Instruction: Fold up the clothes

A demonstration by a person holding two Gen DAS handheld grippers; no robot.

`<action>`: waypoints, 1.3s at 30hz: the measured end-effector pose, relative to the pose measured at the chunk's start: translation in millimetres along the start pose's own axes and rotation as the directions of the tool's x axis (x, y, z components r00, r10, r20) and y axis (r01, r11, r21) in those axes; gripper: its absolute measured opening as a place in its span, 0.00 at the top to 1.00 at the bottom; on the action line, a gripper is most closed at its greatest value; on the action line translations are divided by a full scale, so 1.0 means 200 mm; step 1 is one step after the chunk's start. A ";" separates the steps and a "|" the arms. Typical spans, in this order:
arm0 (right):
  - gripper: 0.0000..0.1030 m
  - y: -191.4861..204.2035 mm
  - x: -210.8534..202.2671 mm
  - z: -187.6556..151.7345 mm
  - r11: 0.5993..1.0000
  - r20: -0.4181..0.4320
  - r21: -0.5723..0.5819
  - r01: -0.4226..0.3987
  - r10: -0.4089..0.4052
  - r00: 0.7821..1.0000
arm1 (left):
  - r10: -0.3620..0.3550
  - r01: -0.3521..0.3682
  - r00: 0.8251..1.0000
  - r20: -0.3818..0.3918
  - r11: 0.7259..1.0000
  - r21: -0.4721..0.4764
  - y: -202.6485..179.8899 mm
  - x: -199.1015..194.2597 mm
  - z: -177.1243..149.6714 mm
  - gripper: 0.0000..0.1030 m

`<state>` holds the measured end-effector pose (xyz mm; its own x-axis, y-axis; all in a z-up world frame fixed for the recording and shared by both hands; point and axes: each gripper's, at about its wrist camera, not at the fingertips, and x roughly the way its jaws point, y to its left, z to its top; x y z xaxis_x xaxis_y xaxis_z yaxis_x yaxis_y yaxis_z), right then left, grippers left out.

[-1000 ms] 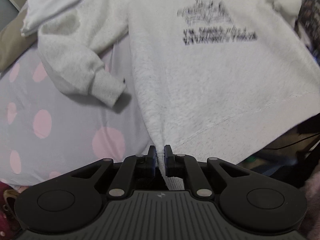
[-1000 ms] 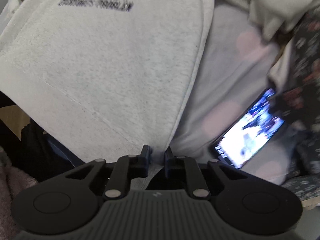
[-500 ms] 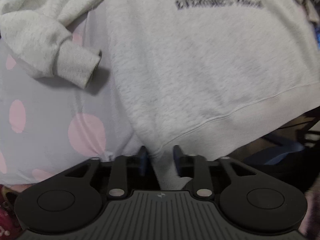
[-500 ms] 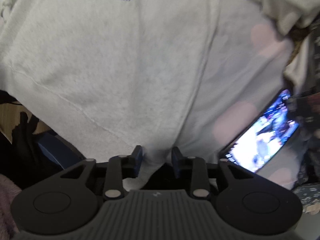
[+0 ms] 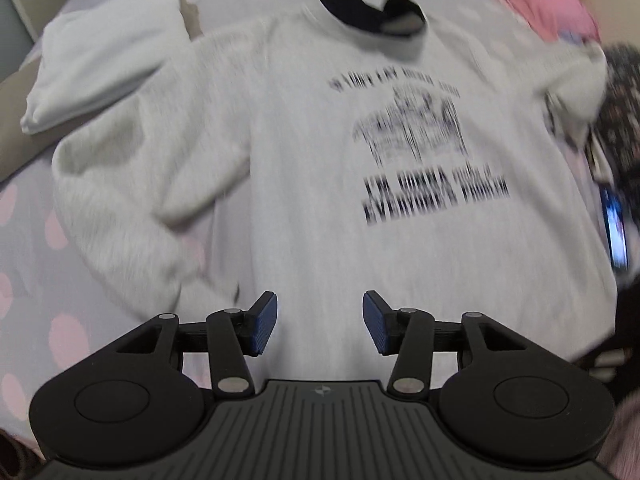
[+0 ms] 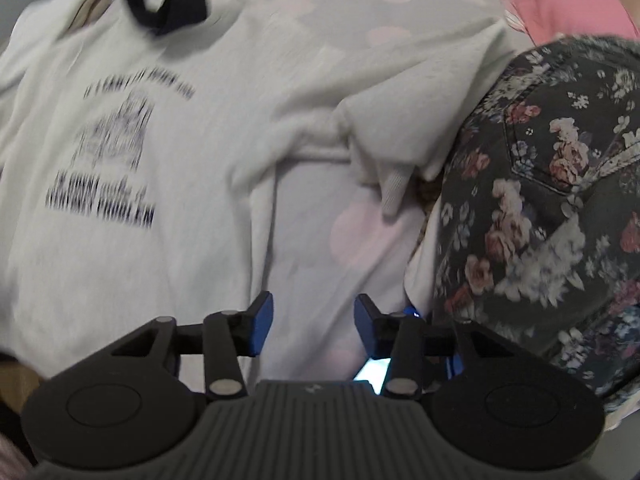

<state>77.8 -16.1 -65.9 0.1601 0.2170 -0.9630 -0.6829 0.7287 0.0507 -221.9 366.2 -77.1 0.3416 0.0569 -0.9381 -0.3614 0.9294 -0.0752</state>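
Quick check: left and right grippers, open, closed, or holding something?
Left gripper: opening, empty, above the sweatshirt.
Right gripper: opening, empty.

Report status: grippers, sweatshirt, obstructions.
Left gripper and right gripper opening, nothing between jaws. Light grey printed sweatshirt flat, face-up on dotted bedsheet. Lit phone and floral garment alongside.

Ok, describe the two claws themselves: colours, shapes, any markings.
Both look alike. The left claw and right claw are matte black, each with a ribbed grey-black body bearing a small pale logo, two round discs at the sides, silver rivets on jointed linkage arms, and blue ribbed pads on the fingers. No cables or sleeves show.
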 end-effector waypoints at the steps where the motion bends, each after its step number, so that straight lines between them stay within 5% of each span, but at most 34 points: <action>1: 0.52 -0.01 0.02 0.02 1.000 0.006 0.024 -0.011 0.011 1.000 | 0.001 -0.001 1.000 0.016 1.000 -0.014 0.01 0.02 0.02 0.56; 13: 0.52 -0.05 0.24 0.22 0.978 0.091 0.191 -0.084 0.067 0.994 | 0.066 -0.060 0.995 0.072 0.994 -0.088 0.06 0.31 0.09 0.56; 21: 0.52 -0.13 0.42 0.33 0.885 0.147 0.399 -0.241 0.198 0.969 | 0.076 -0.073 0.997 0.030 0.992 -0.105 0.08 0.42 0.10 0.56; 36: 0.47 -0.21 0.74 0.53 0.821 0.054 0.539 -0.190 0.191 0.980 | 0.084 -0.085 0.996 -0.014 0.995 -0.056 0.03 0.51 0.13 0.56; 39: 0.60 -0.20 0.74 0.56 0.827 0.060 0.535 -0.172 0.166 0.984 | 0.086 -0.087 0.996 -0.015 0.995 -0.056 0.03 0.51 0.14 0.56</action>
<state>208.4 58.6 -180.8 0.0867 0.3732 -0.9237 -0.2112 0.9130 0.3490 -165.1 387.1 -164.7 0.2962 0.1314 -0.9460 -0.4377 0.8990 -0.0122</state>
